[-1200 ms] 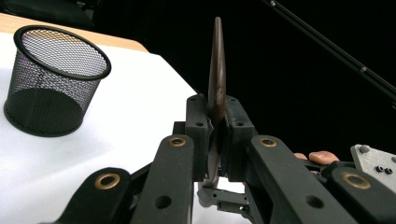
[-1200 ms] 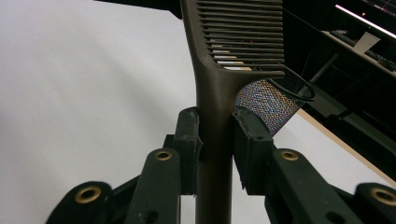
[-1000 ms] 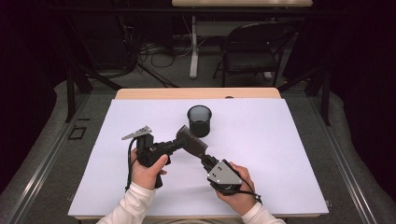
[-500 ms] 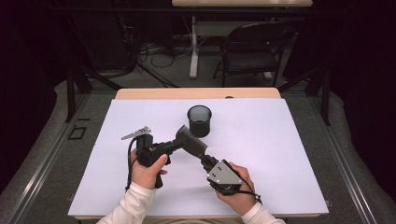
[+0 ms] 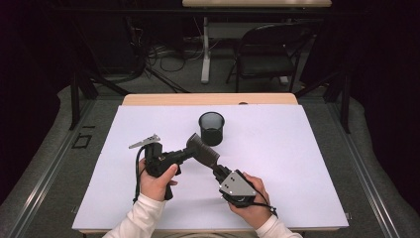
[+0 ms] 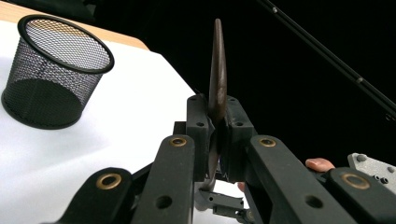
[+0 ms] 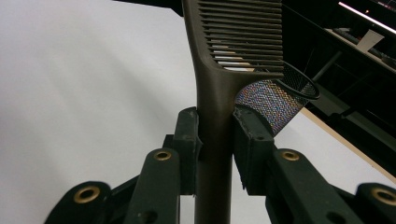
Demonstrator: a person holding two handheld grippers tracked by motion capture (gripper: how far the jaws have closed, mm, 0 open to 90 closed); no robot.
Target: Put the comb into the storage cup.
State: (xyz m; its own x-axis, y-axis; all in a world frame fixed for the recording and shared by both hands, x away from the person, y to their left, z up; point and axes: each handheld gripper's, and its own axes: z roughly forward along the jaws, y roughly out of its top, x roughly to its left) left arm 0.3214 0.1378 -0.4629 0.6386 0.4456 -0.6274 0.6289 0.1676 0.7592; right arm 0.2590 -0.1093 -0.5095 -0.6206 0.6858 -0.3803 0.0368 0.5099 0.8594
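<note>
A person sits at the near edge of a white-covered table [image 5: 297,163] and holds a dark brown comb [image 5: 202,150] between both sets of tongs, above the table near its middle and just near of a black mesh cup [image 5: 211,128]. The left tongs [image 5: 184,154] come in from the left, gripped by the left hand [image 5: 157,179], and are clamped on the comb; in the left gripper view the comb [image 6: 217,88] stands edge-on, a thin upright blade pinched between the two pads, with the mesh cup [image 6: 56,70] standing upright on the white table to the far left. The right tongs [image 5: 216,169] reach up from the near right, held by the right hand [image 5: 251,201], and are also closed on the comb — in the right gripper view its handle [image 7: 215,140] runs straight up between the pads, and the toothed part [image 7: 243,37] spreads to the right above them. Behind the teeth a part of the mesh cup [image 7: 275,100] shows, tilted in that view because the camera is turned. In the high view the comb lies slanted, its broad toothed end toward the far left and its handle toward the near right, with the two sets of tongs meeting at it from opposite sides – both pairs of jaws narrow, pressed on the comb
</note>
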